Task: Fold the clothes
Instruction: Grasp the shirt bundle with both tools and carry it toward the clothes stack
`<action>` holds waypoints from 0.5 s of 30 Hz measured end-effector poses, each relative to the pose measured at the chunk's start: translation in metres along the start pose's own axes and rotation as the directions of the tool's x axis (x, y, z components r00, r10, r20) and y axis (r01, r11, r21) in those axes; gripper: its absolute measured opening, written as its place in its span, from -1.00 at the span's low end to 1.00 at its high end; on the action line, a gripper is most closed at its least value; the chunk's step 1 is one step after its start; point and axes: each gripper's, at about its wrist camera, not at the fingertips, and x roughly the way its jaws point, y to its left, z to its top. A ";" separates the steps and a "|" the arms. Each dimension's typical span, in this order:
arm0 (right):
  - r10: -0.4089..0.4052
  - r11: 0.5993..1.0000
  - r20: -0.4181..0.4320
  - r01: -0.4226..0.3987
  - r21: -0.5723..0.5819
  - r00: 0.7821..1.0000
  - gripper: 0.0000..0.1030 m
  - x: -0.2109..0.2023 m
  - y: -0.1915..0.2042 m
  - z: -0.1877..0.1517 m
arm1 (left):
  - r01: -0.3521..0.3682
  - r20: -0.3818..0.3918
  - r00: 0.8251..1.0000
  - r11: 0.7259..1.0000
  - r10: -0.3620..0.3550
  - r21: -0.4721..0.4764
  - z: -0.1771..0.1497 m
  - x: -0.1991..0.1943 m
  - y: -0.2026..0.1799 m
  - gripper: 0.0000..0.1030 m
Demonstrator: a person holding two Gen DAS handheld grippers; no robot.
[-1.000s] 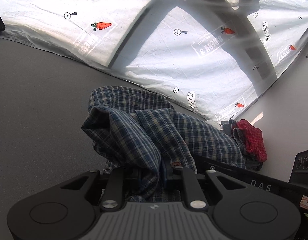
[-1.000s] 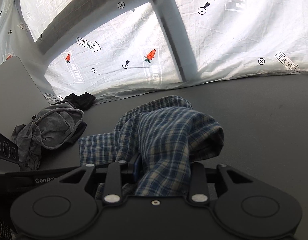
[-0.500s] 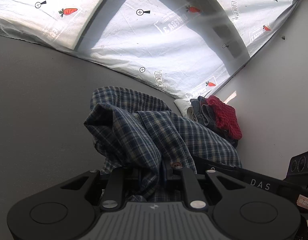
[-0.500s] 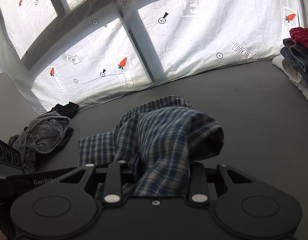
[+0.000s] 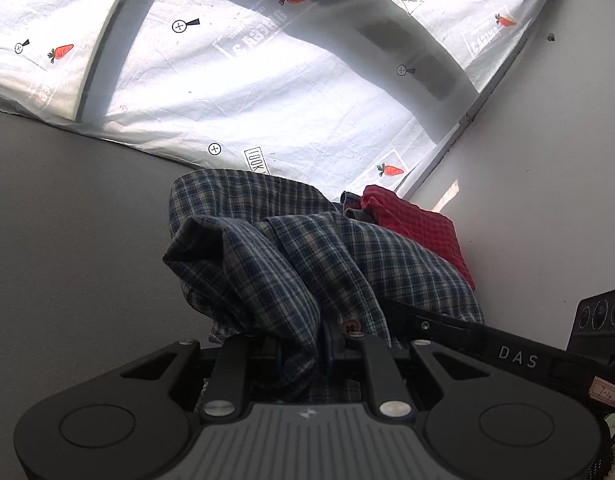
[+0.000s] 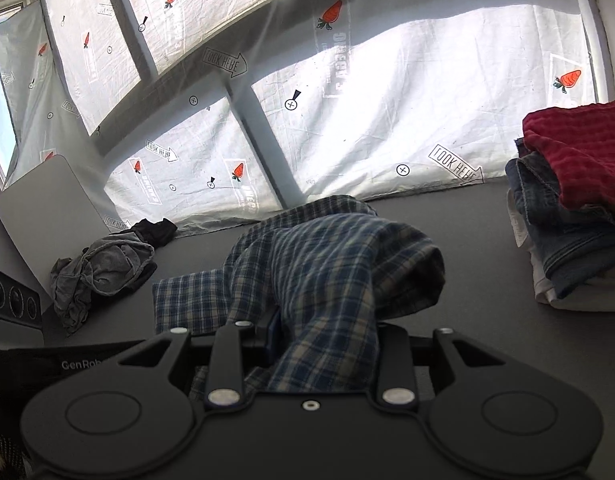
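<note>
Both grippers have hold of the same blue plaid shirt (image 5: 307, 256), which hangs bunched up above the grey table (image 5: 75, 240). The left gripper (image 5: 307, 356) has its fingers pinched together on a fold near a brown button (image 5: 350, 326), cloth spilling over and between them. The right gripper (image 6: 307, 344) is likewise clamped on a thick wad of the plaid shirt (image 6: 327, 276), the fabric draped down over its body so the fingertips themselves are hidden.

The shirt sits just in front of the stack of folded clothes (image 6: 579, 216), which rests on the table (image 6: 467, 240) near its right end by the white wall (image 5: 547, 160). That stack has a red waffle-knit piece (image 6: 579, 148) on top, denim (image 6: 567, 240) under it and something white at the bottom. From the left wrist view the red piece (image 5: 411, 220) peeks out right behind the shirt.

Well off to the far side from the stack lies a crumpled grey garment (image 6: 99, 268) with a black one (image 6: 155, 230) touching it, next to a leaning grey board (image 6: 43, 208). Behind everything hangs a sunlit white sheet (image 6: 387, 120) printed with carrots and "look here" arrows, covering the window.
</note>
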 end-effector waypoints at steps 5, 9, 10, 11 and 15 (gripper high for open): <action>0.012 1.000 0.066 -0.014 0.028 0.998 -0.36 -0.049 -0.070 0.027 | 0.047 0.014 0.999 0.995 -0.048 0.093 -0.002 0.040 -0.078 -0.65; -0.006 1.000 0.118 0.003 0.022 0.993 -0.36 -0.076 -0.119 0.048 | 0.103 0.006 0.994 0.983 -0.105 0.152 0.002 0.079 -0.124 -0.65; -0.020 1.000 0.130 0.019 0.008 0.991 -0.36 -0.081 -0.128 0.053 | 0.116 0.004 0.993 0.979 -0.119 0.167 0.004 0.089 -0.135 -0.65; -0.029 1.000 0.141 0.029 0.002 0.990 -0.36 -0.085 -0.137 0.060 | 0.129 0.002 0.991 0.975 -0.131 0.178 0.008 0.099 -0.145 -0.65; -0.053 0.998 0.186 0.056 -0.009 0.981 -0.35 -0.098 -0.175 0.088 | 0.177 0.002 0.983 0.960 -0.181 0.217 0.025 0.134 -0.178 -0.64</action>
